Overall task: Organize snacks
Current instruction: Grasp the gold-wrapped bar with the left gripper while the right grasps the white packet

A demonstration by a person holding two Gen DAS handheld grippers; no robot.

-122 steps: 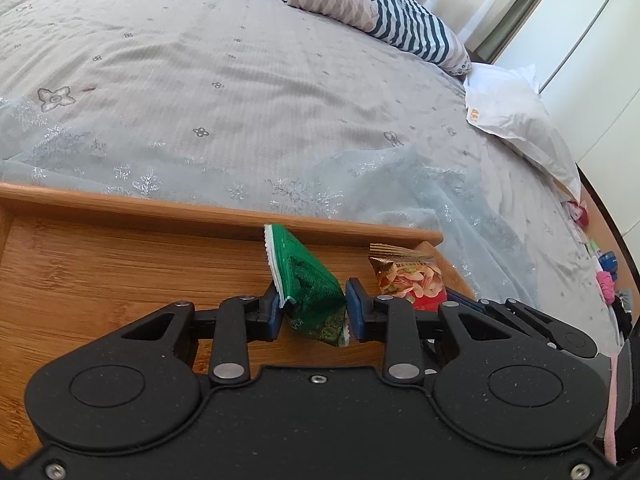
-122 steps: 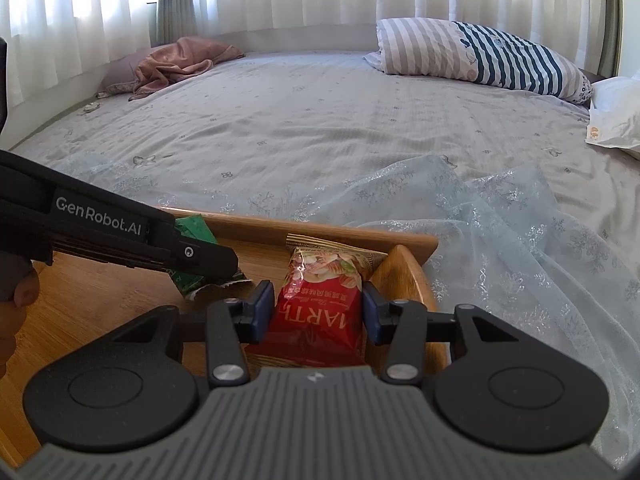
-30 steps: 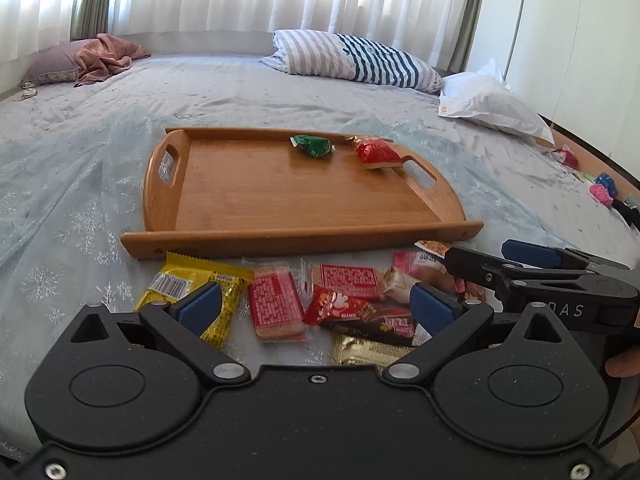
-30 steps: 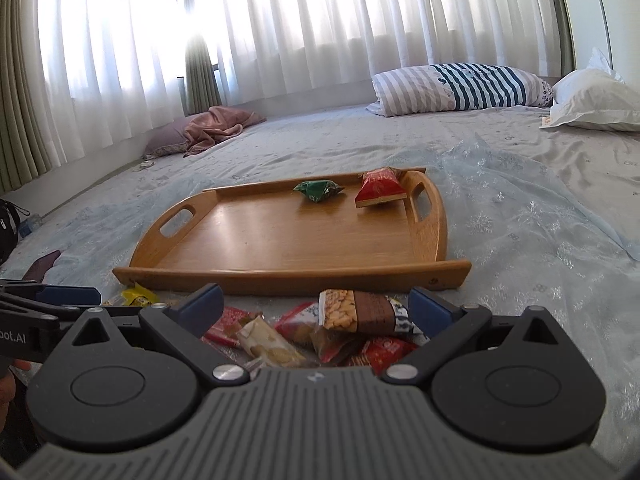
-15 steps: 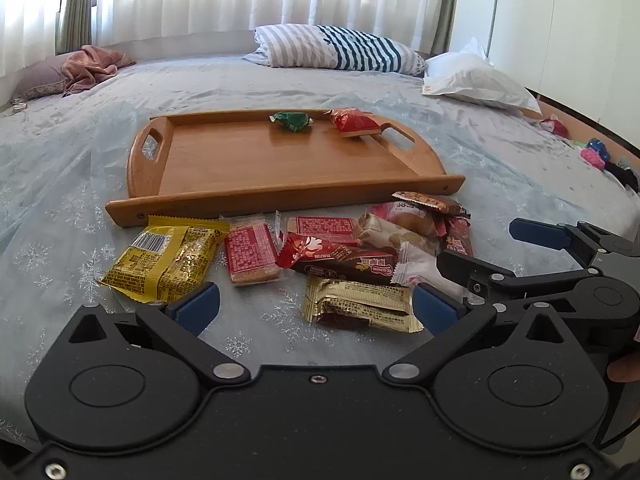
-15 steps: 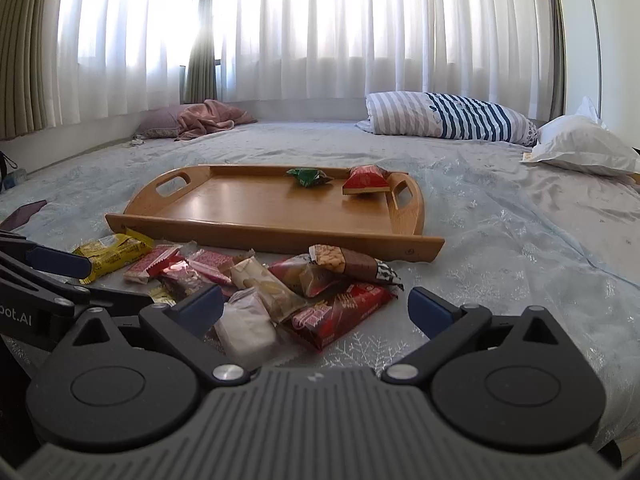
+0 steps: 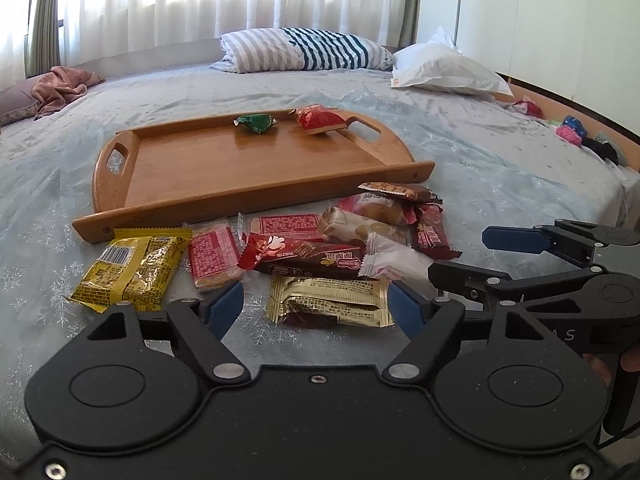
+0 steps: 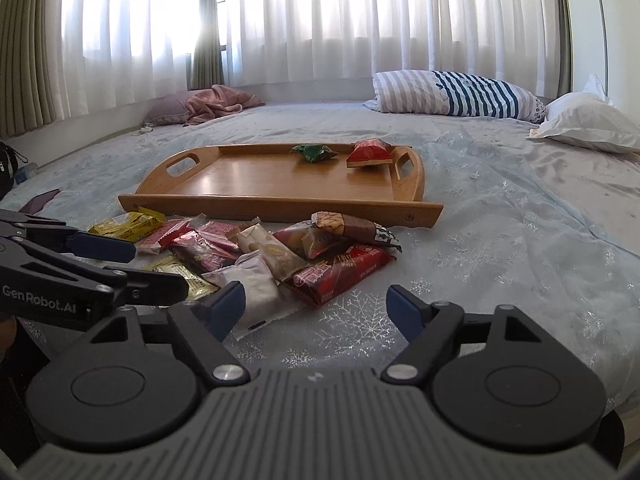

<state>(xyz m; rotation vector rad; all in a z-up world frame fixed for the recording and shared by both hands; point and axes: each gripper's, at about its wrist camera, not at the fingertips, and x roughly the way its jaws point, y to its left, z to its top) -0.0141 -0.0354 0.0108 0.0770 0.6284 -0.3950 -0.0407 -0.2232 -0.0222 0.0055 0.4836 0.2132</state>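
Low in the left wrist frame: my left gripper (image 7: 316,306), jaws spread but just narrowing, the gold packet (image 7: 330,302) between them, pads not pressing it.
Low in the right wrist frame: my right gripper (image 8: 316,306), jaws apart, just narrowing too; white packet (image 8: 256,280) beside its left pad.
Centre: snack pile (image 7: 304,246) on the bedspread (image 7: 500,168).
Upper centre: wooden tray (image 7: 224,164) holding green packet (image 7: 256,122) and red packet (image 7: 320,119).

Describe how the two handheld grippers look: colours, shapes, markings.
The left gripper has a smooth black body with two round discs, black linkage arms, silver pivot screws and blue pads. The right gripper is alike but with a ribbed grey body. White lettering "GenRobot.AI" runs along the left one's side.
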